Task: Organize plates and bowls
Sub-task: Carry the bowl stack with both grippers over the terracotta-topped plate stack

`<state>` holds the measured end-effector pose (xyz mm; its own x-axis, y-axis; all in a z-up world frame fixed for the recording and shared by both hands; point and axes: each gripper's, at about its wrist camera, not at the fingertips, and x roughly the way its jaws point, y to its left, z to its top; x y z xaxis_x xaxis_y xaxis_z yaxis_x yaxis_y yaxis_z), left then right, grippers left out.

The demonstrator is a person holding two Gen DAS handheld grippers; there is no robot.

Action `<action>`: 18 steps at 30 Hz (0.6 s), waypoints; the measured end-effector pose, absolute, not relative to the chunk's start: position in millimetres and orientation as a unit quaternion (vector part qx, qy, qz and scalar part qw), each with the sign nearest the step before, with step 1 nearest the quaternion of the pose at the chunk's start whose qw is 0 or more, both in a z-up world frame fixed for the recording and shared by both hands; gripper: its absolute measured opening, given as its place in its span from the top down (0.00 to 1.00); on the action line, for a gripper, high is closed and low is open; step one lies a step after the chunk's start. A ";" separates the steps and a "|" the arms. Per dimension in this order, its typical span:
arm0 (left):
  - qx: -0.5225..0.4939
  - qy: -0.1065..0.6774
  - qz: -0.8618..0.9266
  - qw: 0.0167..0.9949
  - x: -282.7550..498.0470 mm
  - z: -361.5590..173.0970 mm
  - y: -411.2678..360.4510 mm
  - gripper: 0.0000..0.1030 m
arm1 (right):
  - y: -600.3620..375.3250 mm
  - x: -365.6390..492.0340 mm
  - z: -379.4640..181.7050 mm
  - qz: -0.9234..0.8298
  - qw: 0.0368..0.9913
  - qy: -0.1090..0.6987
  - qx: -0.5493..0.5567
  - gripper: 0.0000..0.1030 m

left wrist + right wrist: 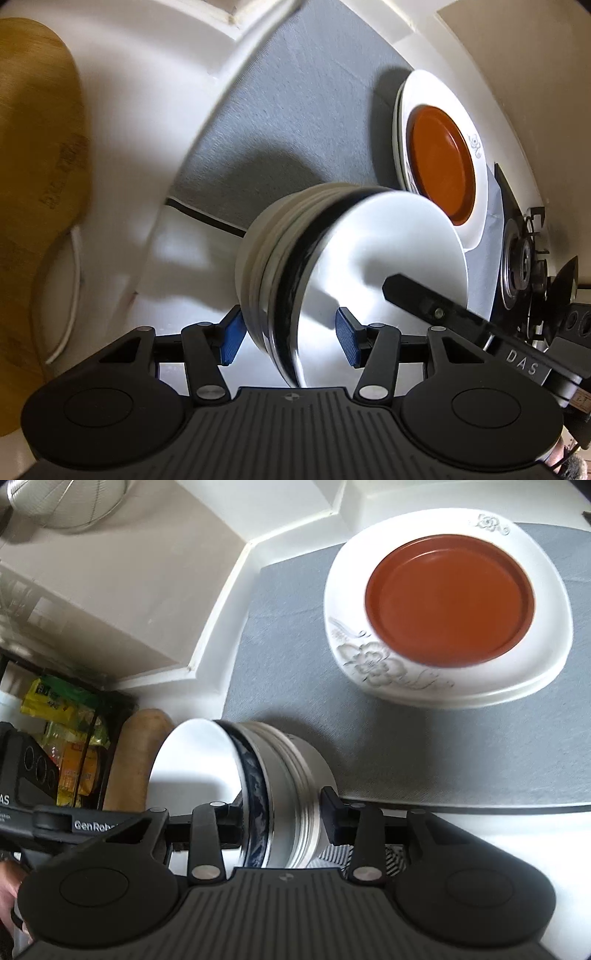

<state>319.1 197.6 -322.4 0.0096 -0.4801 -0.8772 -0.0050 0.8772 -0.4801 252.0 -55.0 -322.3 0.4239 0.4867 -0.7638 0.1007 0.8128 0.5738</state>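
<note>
Nearest, gripping: left claw (291, 339) half open, clamping one wall of the bowl stack (369, 251), with one blue pad (232, 339) pressing on the outermost bowl and the other lying inside the mouth.

Gripping likewise from the opposite side: right claw (284, 818) a little narrower, pinching the same bowl stack (288, 760), with one finger inside the mouth and the other bearing on the outer wall.

Being carried between the two claws, seemingly clear of the bench (517, 830): several white bowls nested together, a dark-patterned one among them, all tipped on their side. Running roughly level, finger to finger across each claw: the stacking axis. Facing sideways rather than up: the mouths, opening toward the right claw.

Lying beyond, covering the bench: grey mat (295, 664).

Sitting farthest, on the mat, well apart from the bowls: pile of white flowered plates (443, 686), carrying an orange plate (448, 598) on top, face up.

Judging progress: plates appearing gathered, bowls appearing nested; remaining, righting the stack mouth-up and setting it down, likely on the mat near the plates.
</note>
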 end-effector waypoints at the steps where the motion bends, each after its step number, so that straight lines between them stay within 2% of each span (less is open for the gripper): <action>1: -0.178 0.684 -0.174 0.686 319.5 -322.7 195.1 0.47 | -57.6 252.7 -322.0 0.116 0.795 0.523 0.285 0.59; 10: -0.167 0.691 -0.166 0.683 326.5 -319.4 177.2 0.47 | -72.9 255.7 -329.3 0.084 0.778 0.540 0.309 0.59; 18: -0.153 0.680 -0.179 0.695 333.8 -293.8 167.5 0.47 | -82.3 260.3 -305.2 0.080 0.787 0.526 0.312 0.59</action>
<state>333.8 167.5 -293.8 0.0118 -0.4557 -0.8901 0.0404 0.8896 -0.4549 260.2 -82.3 -305.2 0.4341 0.4540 -0.7781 0.2030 0.7922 0.5755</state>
